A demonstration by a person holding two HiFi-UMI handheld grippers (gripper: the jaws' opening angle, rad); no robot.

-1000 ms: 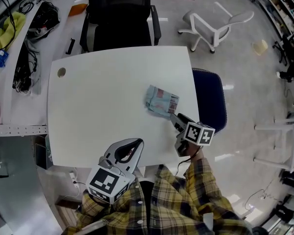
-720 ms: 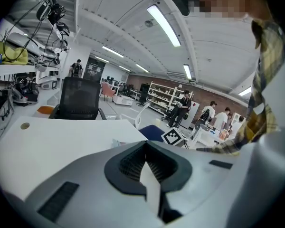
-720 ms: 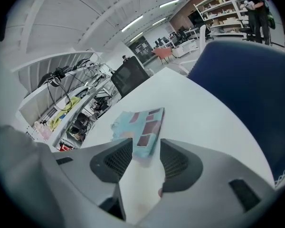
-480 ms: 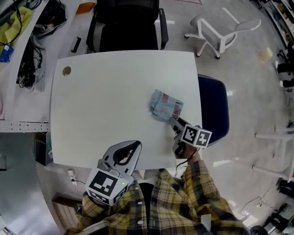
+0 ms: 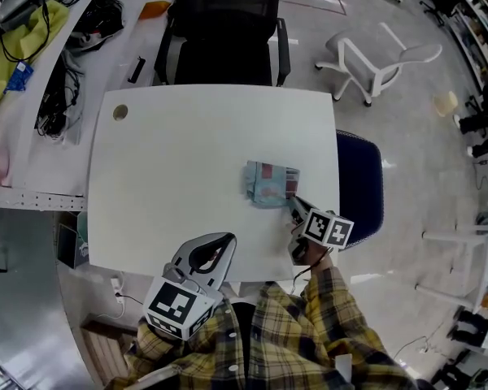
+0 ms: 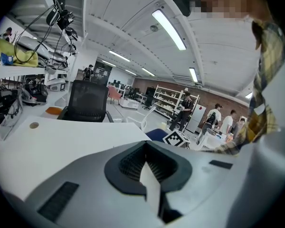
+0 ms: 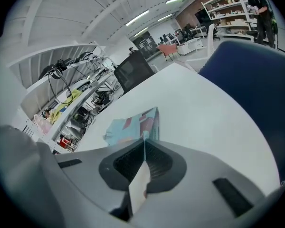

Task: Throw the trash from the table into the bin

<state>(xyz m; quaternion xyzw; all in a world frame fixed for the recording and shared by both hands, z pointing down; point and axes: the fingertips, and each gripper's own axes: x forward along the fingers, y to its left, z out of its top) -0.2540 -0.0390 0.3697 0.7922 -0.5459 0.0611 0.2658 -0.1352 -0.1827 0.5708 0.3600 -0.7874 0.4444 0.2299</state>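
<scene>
now | white table (image 5: 187,177) | packet (image 5: 270,183) near right edge | black chair (image 5: 224,31) behind

Yellow plaid shirt (image 5: 297,340) with dark and white checks, long sleeves, collar edge just visible in left gripper view. Left gripper (image 5: 226,239): pale-grey moulded shell, rounded black-rimmed recess, black ribbed pads, black rectangular insets on top. Right gripper (image 5: 294,205): same grey shell, same black ribbed pads and insets. White marker cube on each, black square patterns: left cube (image 5: 177,308), right cube (image 5: 329,229).
</scene>
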